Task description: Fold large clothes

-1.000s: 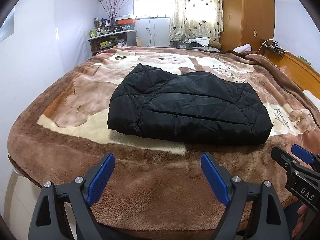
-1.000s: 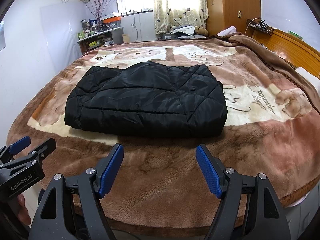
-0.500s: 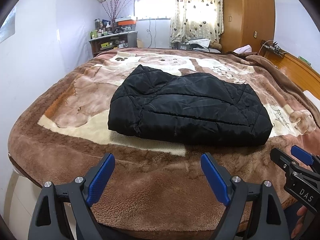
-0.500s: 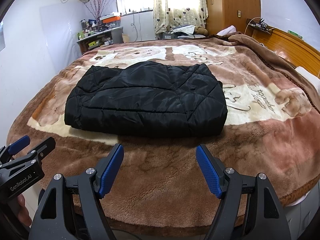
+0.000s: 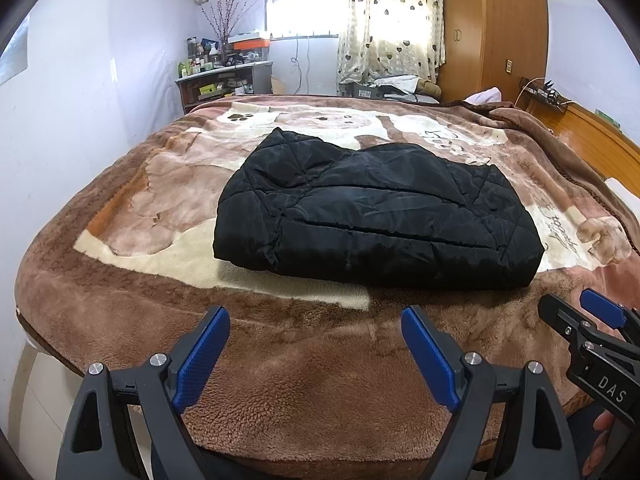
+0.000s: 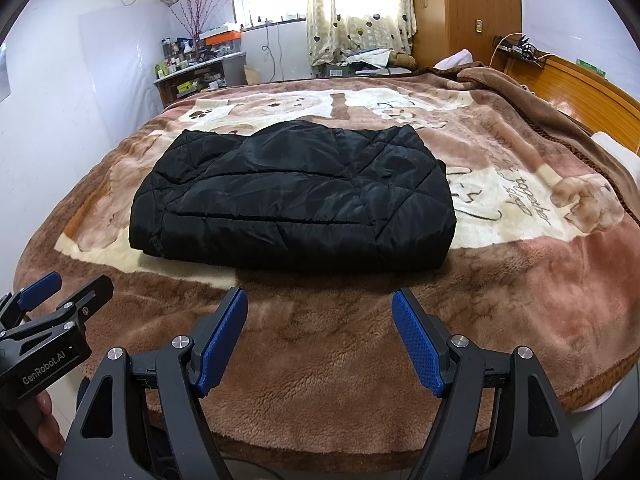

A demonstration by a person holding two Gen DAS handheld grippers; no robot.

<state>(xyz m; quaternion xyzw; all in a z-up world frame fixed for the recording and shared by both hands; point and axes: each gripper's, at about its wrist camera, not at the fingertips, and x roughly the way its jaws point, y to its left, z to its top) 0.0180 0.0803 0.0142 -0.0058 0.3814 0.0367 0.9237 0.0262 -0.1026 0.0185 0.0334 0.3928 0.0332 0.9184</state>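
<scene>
A black quilted jacket [image 5: 372, 212] lies folded into a thick rectangle in the middle of the bed; it also shows in the right wrist view [image 6: 296, 200]. My left gripper [image 5: 316, 344] is open and empty, above the blanket's near edge, short of the jacket. My right gripper [image 6: 318, 332] is open and empty too, also short of the jacket's near edge. The right gripper shows at the right edge of the left wrist view [image 5: 580, 320]; the left gripper shows at the left edge of the right wrist view [image 6: 60, 292].
A brown plush blanket [image 5: 280, 364] with a bear print covers the bed. A wooden headboard [image 6: 580, 92] runs along the right. A wardrobe [image 5: 492, 28], a curtained window and a cluttered shelf [image 5: 224, 80] stand at the far wall. A white wall is on the left.
Both grippers have pulled back very slightly from the jacket and stay open. The jacket has not moved.
</scene>
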